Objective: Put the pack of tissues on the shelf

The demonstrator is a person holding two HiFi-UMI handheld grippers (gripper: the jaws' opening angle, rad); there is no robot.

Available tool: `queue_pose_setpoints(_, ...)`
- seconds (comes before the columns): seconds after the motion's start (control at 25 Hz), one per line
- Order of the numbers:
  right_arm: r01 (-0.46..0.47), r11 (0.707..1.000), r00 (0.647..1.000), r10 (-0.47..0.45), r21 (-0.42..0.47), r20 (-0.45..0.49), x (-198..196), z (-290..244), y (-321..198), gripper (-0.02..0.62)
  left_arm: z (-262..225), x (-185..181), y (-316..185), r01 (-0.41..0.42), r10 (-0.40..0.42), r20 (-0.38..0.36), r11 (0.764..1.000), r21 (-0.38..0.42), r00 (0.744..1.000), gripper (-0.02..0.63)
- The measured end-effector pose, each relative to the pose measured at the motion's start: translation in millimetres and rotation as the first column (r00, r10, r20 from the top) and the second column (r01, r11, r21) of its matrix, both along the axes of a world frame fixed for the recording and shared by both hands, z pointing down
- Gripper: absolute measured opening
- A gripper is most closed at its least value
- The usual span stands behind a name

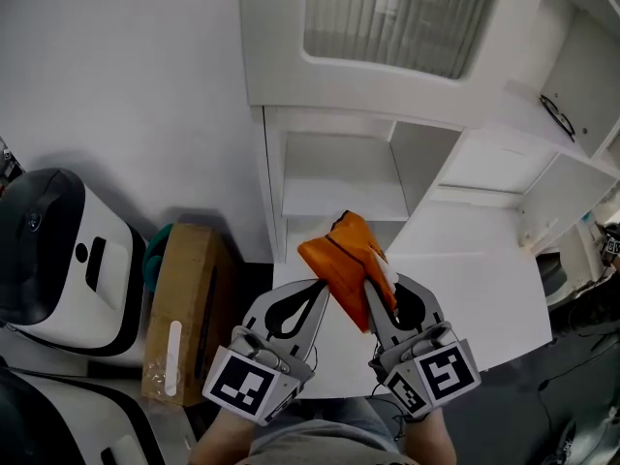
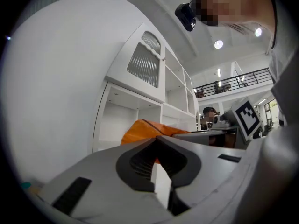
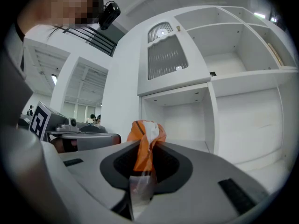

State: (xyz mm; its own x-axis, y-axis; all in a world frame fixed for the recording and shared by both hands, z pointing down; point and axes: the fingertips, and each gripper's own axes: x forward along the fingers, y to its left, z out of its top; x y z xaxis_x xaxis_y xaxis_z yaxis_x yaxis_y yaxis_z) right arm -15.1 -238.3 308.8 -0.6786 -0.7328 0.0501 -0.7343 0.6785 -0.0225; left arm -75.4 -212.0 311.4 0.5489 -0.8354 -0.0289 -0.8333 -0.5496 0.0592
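Head view: right gripper (image 1: 376,294) clenches its fingers on the wrapper end of the orange pack of tissues (image 1: 346,260), held before the white shelf (image 1: 344,201). Left gripper (image 1: 324,286) has its fingers closed together, tips touching the pack's side.

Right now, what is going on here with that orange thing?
A person holds a gripper in each hand over a white table. The right gripper is shut on the wrapper end of the orange pack of tissues. The left gripper has its tips at the pack's other edge; whether it pinches it is not clear. The pack is held up in front of the open shelf and is not yet on it.
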Motion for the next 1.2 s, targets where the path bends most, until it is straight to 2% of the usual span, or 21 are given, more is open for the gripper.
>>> queue_pose_setpoints(0.24,0.056,0.998,0.998,-0.056,-0.002,-0.012,-16.4,-4.0,-21.2,0.072,-1.5,-20.1,-8.5,0.076,-0.076,-0.004,0.997,-0.004,0.997,0.026)
queue_pose_setpoints(0.36,0.072,0.997,0.997,-0.072,-0.003,-0.011,-16.3,-3.3,-31.2,0.072,2.7,-18.2,-8.9,0.099,-0.099,-0.002,0.994,-0.048,0.995,0.026)
queue_pose_setpoints(0.56,0.087,0.996,0.996,-0.087,0.000,-0.017,-13.5,-3.1,-50.0,0.072,6.8,-17.2,-11.7,0.148,-0.148,0.000,0.987,-0.066,0.989,0.026)
queue_pose_setpoints(0.64,0.094,0.996,0.995,-0.094,0.001,-0.022,-12.8,-3.7,-57.5,0.073,6.2,-19.1,-13.7,0.170,-0.171,0.001,0.984,-0.058,0.985,0.026)
queue_pose_setpoints(0.76,0.102,0.995,0.994,-0.101,0.011,-0.036,-12.1,-4.9,-68.5,0.072,1.8,-23.1,-17.3,0.207,-0.207,0.008,0.978,-0.003,0.978,0.026)
queue_pose_setpoints(0.84,0.107,0.994,0.993,-0.106,0.016,-0.044,-11.7,-6.1,-75.7,0.072,3.8,-22.3,-17.4,0.222,-0.221,0.010,0.975,-0.030,0.975,0.026)
queue_pose_setpoints(0.96,0.113,0.993,0.992,-0.112,0.021,-0.049,-11.3,-8.3,-87.6,0.074,2.2,-23.0,-20.2,0.248,-0.248,0.015,0.968,-0.026,0.969,0.026)
queue_pose_setpoints(1.08,0.112,0.993,0.992,-0.110,0.026,-0.058,-10.5,-8.8,-98.0,0.074,5.2,-20.1,-21.1,0.260,-0.259,0.019,0.963,-0.070,0.966,0.026)
queue_pose_setpoints(1.2,0.112,0.993,0.992,-0.109,0.032,-0.064,-9.9,-11.1,-105.3,0.073,3.5,-17.3,-22.4,0.269,-0.268,0.021,0.961,-0.069,0.963,0.026)
